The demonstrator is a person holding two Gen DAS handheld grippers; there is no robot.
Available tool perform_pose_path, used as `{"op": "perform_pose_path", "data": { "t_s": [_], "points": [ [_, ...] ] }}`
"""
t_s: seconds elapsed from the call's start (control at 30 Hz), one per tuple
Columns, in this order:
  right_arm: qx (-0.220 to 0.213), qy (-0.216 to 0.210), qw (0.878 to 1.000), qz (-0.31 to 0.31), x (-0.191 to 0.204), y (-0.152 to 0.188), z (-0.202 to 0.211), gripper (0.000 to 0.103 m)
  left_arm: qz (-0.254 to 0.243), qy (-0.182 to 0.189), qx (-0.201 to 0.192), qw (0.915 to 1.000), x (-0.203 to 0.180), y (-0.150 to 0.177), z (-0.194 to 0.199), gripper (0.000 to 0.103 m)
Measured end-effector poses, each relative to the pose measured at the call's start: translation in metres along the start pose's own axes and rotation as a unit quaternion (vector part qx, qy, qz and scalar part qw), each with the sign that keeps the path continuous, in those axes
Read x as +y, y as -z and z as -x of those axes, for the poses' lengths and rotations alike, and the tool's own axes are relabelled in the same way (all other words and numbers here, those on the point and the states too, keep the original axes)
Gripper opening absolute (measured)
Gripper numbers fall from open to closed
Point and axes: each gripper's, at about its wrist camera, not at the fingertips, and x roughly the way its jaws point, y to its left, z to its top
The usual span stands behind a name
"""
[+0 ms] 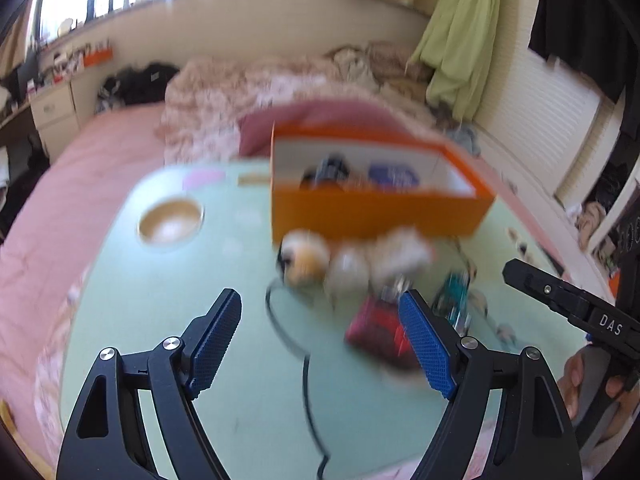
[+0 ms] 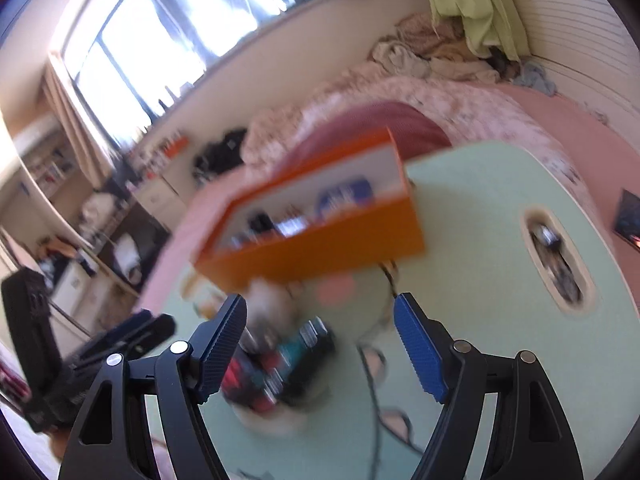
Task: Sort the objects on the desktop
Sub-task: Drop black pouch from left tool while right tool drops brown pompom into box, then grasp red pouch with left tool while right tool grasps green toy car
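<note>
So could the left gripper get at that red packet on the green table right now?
Probably yes. The left gripper is open with nothing between its fingers, and the red packet lies just ahead beside its right finger, nothing covering it. A black cable runs close by, and the picture is blurred.

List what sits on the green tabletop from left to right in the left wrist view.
Round cup recess → black cable → orange-and-white plush toy → red packet → teal packet. The orange box spans the middle behind them.
</note>
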Motion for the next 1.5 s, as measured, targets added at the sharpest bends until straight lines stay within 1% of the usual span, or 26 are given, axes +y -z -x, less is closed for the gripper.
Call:
{"op": "perform_pose_path", "data": {
  "t_s": [0.03, 0.07, 0.1, 0.13, 0.17, 0.2, 0.23, 0.27, 0.33, 0.5, 0.83, 0.9, 0.97, 1.07, 1.13, 1.17, 1.23, 1.27, 1.33, 1.37, 1.43, 1.5],
  "points": [
    [0.015, 0.014, 1.000, 0.005, -0.001, 0.008, -0.002, 0.076, 0.001, -0.012, 0.015, 0.9998, 0.004, 0.013, -0.004, 0.081],
    [0.037, 0.024, 0.999, 0.012, -0.001, 0.015, -0.004, 0.076, 0.000, -0.026, 0.022, 0.9994, 0.007, 0.024, -0.007, 0.081],
    [0.057, 0.032, 0.997, 0.026, 0.000, 0.018, -0.006, 0.079, -0.001, -0.042, 0.027, 0.9987, 0.011, 0.034, -0.009, 0.081],
    [0.070, 0.045, 0.995, 0.047, 0.002, 0.020, -0.009, 0.081, -0.005, -0.063, 0.034, 0.9974, 0.014, 0.045, -0.014, 0.084],
    [0.084, 0.080, 0.990, 0.086, 0.009, 0.024, -0.014, 0.092, -0.026, -0.088, 0.012, 0.9957, 0.013, 0.052, -0.012, 0.101],
    [0.091, 0.107, 0.984, 0.110, 0.014, 0.027, -0.018, 0.102, -0.025, -0.088, 0.014, 0.9958, 0.014, 0.053, -0.011, 0.103],
    [0.097, 0.140, 0.975, 0.145, 0.021, 0.033, -0.026, 0.103, -0.012, -0.072, 0.021, 0.9971, 0.018, 0.052, -0.012, 0.103],
    [0.091, 0.138, 0.973, 0.158, 0.024, 0.038, -0.028, 0.103, -0.009, -0.079, 0.022, 0.9966, 0.019, 0.051, -0.013, 0.103],
    [0.091, 0.133, 0.972, 0.168, 0.025, 0.041, -0.030, 0.103, -0.006, -0.080, 0.018, 0.9966, 0.019, 0.052, -0.013, 0.103],
    [0.091, 0.131, 0.973, 0.166, 0.019, 0.041, -0.030, 0.103, -0.006, -0.078, 0.016, 0.9968, 0.017, 0.054, -0.014, 0.103],
    [0.086, 0.131, 0.974, 0.164, 0.019, 0.040, -0.029, 0.103, -0.006, -0.076, 0.016, 0.9969, 0.019, 0.051, -0.018, 0.103],
    [0.081, 0.121, 0.975, 0.167, 0.035, 0.040, -0.023, 0.092, -0.005, -0.076, 0.016, 0.9970, 0.020, 0.051, -0.019, 0.103],
    [0.068, 0.095, 0.981, 0.156, 0.041, 0.033, -0.018, 0.092, -0.005, -0.076, 0.016, 0.9970, 0.021, 0.050, -0.019, 0.103],
    [0.036, 0.060, 0.991, 0.114, 0.051, 0.011, -0.014, 0.092, -0.004, -0.076, 0.016, 0.9969, 0.020, 0.050, -0.019, 0.103],
    [0.025, 0.064, 0.993, 0.099, 0.055, -0.001, -0.020, 0.092, -0.004, -0.076, 0.016, 0.9969, 0.020, 0.050, -0.019, 0.103],
    [0.025, 0.077, 0.992, 0.092, 0.058, -0.008, -0.028, 0.092, -0.004, -0.076, 0.016, 0.9969, 0.020, 0.050, -0.019, 0.103],
    [0.035, 0.088, 0.992, 0.079, 0.059, -0.014, -0.041, 0.092, -0.003, -0.077, 0.017, 0.9969, 0.020, 0.050, -0.019, 0.103],
    [0.048, 0.089, 0.992, 0.070, 0.057, -0.016, -0.052, 0.089, -0.003, -0.077, 0.017, 0.9969, 0.020, 0.050, -0.019, 0.103],
    [0.080, 0.093, 0.990, 0.063, 0.054, -0.011, -0.063, 0.081, -0.002, -0.077, 0.017, 0.9969, 0.020, 0.050, -0.019, 0.103],
    [0.074, 0.096, 0.990, 0.071, 0.053, -0.008, -0.062, 0.079, -0.003, -0.078, 0.018, 0.9968, 0.020, 0.050, -0.020, 0.103],
    [0.075, 0.115, 0.986, 0.090, 0.055, -0.004, -0.059, 0.071, -0.002, -0.078, 0.018, 0.9968, 0.020, 0.049, -0.019, 0.103],
    [0.069, 0.139, 0.981, 0.113, 0.054, 0.001, -0.054, 0.049, -0.002, -0.078, 0.018, 0.9968, 0.019, 0.049, -0.019, 0.103]
  ]
}}
